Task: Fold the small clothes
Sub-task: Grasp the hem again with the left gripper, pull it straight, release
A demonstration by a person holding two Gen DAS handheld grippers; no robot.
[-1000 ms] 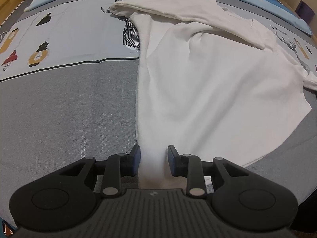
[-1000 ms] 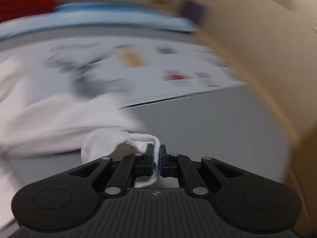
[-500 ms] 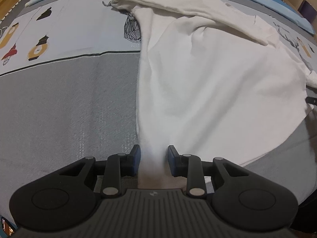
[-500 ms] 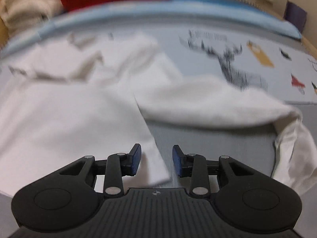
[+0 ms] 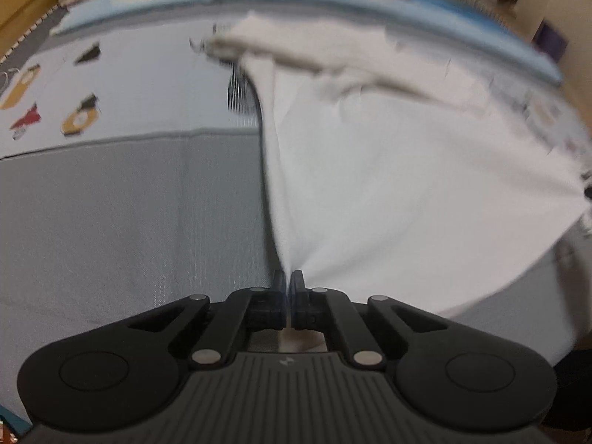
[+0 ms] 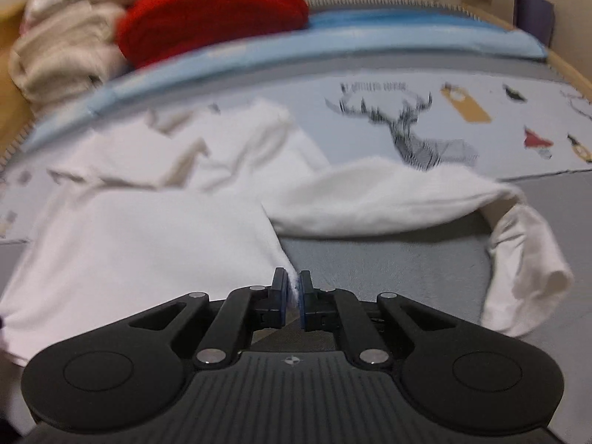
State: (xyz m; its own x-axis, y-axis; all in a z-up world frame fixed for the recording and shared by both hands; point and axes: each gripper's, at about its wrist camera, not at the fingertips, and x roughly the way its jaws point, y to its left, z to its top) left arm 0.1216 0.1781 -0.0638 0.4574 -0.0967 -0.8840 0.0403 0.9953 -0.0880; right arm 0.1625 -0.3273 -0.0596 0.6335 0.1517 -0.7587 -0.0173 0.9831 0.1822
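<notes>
A white long-sleeved shirt [image 5: 407, 185] lies spread on the bed's grey cover [image 5: 129, 222]. In the left wrist view my left gripper [image 5: 288, 281] has its jaws closing, and the pads pinch the shirt's near left hem corner, whose cloth rises taut to them. In the right wrist view my right gripper [image 6: 294, 288] is also closing, with its blue pads pressed on the near right hem corner of the shirt [image 6: 148, 244]. One sleeve [image 6: 388, 196] stretches out to the right, and its cuff [image 6: 529, 270] hangs folded downward.
A red garment [image 6: 211, 14] and a beige folded pile [image 6: 63, 59] sit at the head of the bed behind a blue pillow edge [image 6: 370, 37]. The cover carries a deer print [image 6: 425, 140]. A wooden frame edge [image 5: 22, 11] runs at far left.
Both grippers stood open around the hem half a second ago and are now clamped on it. The left one has lifted, pulling the cloth taut. The right one swung from the sleeve cuff to the hem.
</notes>
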